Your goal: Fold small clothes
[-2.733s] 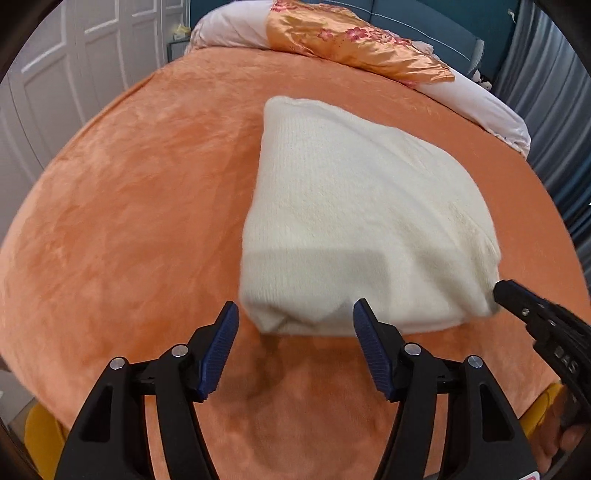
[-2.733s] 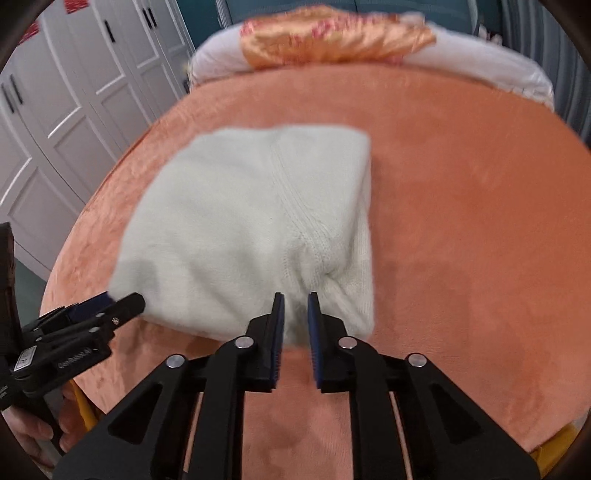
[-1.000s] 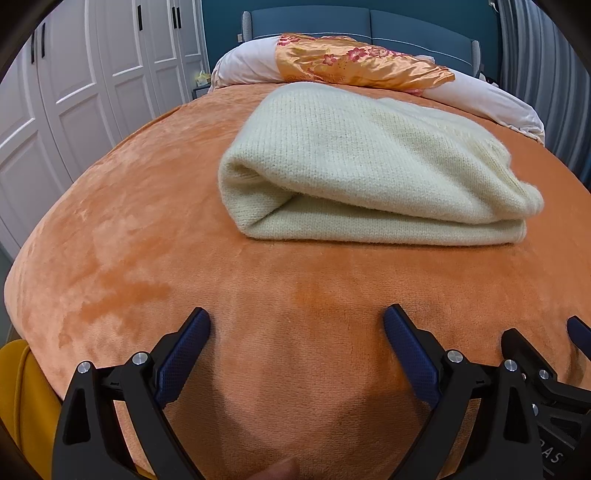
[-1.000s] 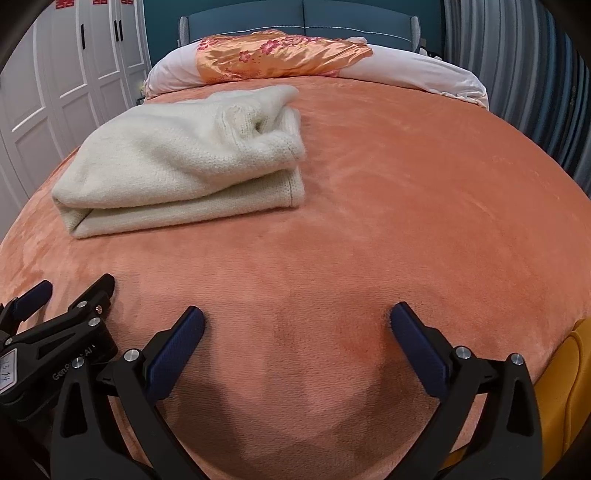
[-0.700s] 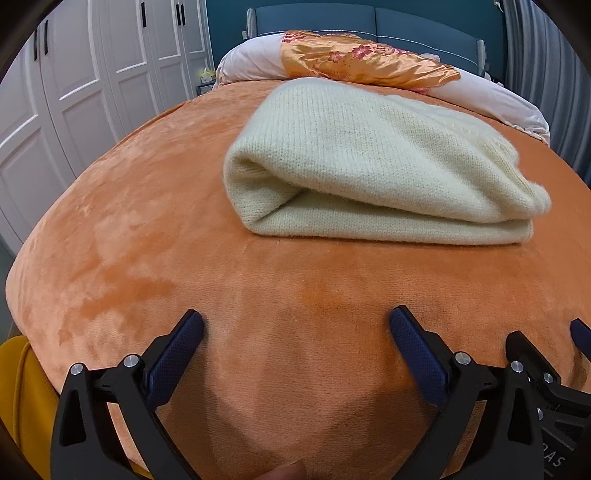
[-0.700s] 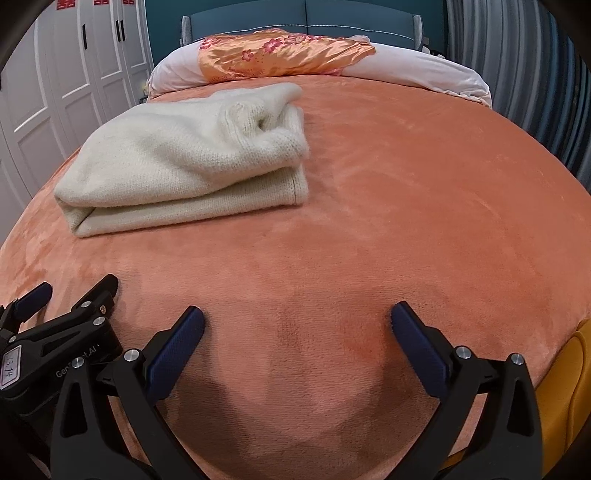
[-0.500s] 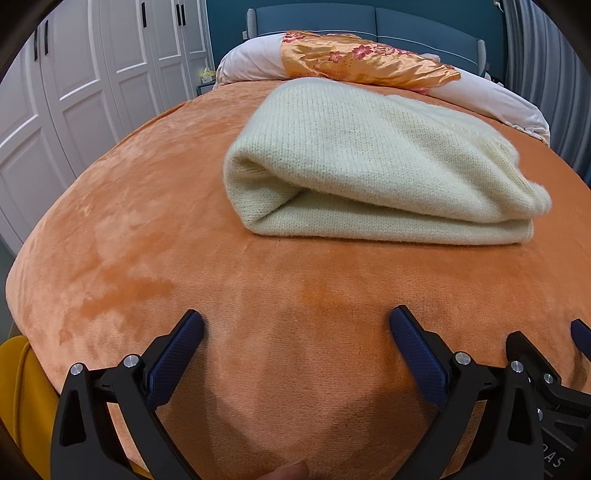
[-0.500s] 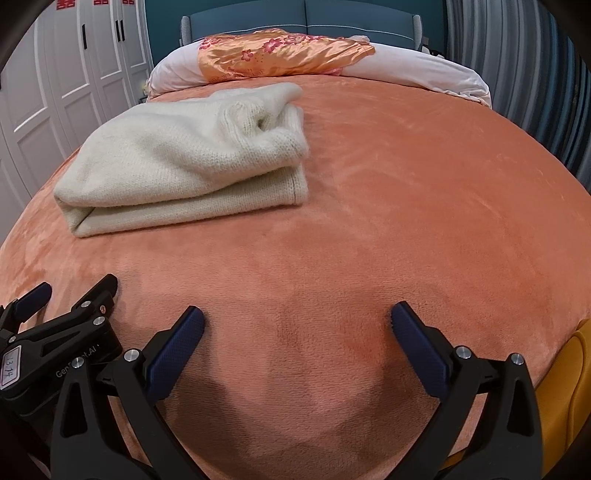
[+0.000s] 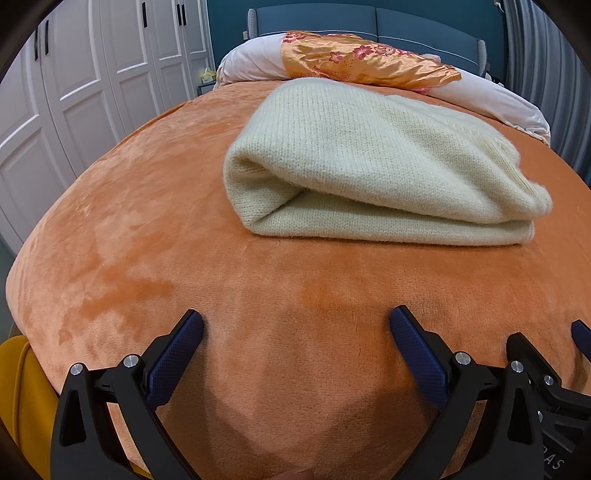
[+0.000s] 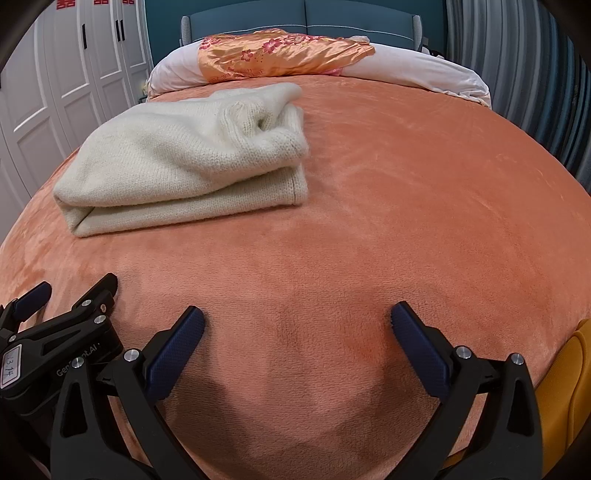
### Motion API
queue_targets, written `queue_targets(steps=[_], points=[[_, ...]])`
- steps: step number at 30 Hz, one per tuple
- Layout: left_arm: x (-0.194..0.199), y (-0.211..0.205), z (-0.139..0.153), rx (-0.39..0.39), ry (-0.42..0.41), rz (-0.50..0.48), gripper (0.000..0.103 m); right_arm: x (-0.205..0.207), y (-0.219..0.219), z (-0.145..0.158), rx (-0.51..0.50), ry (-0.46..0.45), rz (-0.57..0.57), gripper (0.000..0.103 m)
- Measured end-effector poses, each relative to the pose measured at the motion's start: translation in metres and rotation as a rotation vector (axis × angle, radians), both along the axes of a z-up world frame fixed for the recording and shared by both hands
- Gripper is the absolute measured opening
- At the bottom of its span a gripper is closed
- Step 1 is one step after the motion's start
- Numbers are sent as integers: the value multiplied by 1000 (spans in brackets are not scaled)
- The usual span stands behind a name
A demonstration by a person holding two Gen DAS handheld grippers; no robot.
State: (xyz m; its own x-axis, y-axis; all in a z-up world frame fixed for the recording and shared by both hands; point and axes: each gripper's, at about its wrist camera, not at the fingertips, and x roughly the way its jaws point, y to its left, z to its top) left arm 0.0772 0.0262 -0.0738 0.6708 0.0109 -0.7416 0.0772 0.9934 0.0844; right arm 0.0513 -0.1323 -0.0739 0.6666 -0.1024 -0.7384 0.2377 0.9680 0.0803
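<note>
A cream knitted sweater (image 9: 376,162) lies folded in a thick rectangle on the orange bed cover (image 9: 147,229); it also shows in the right wrist view (image 10: 184,158), left of centre. My left gripper (image 9: 295,328) is open and empty, low over the cover near the bed's front edge, well short of the sweater. My right gripper (image 10: 297,325) is open and empty, beside the left one and apart from the sweater. The left gripper shows at the lower left of the right wrist view (image 10: 70,291).
A rolled white quilt with an orange floral satin panel (image 9: 362,62) lies along the blue headboard (image 10: 306,18). White wardrobe doors (image 9: 74,81) stand to the left, grey curtains (image 10: 524,66) to the right. A yellow bed edge (image 10: 565,387) shows below the cover.
Since 2.7 s ago both grippers let go of the sweater, opened wide and drew back low to the front edge. Over the last second nothing has visibly moved.
</note>
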Motion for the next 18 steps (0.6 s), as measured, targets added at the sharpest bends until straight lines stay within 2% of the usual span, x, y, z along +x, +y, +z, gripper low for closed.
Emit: queue_targets(steps=[18], points=[[0,0,1,1,0,-1,98,0,-1,0,0,0,0,98]])
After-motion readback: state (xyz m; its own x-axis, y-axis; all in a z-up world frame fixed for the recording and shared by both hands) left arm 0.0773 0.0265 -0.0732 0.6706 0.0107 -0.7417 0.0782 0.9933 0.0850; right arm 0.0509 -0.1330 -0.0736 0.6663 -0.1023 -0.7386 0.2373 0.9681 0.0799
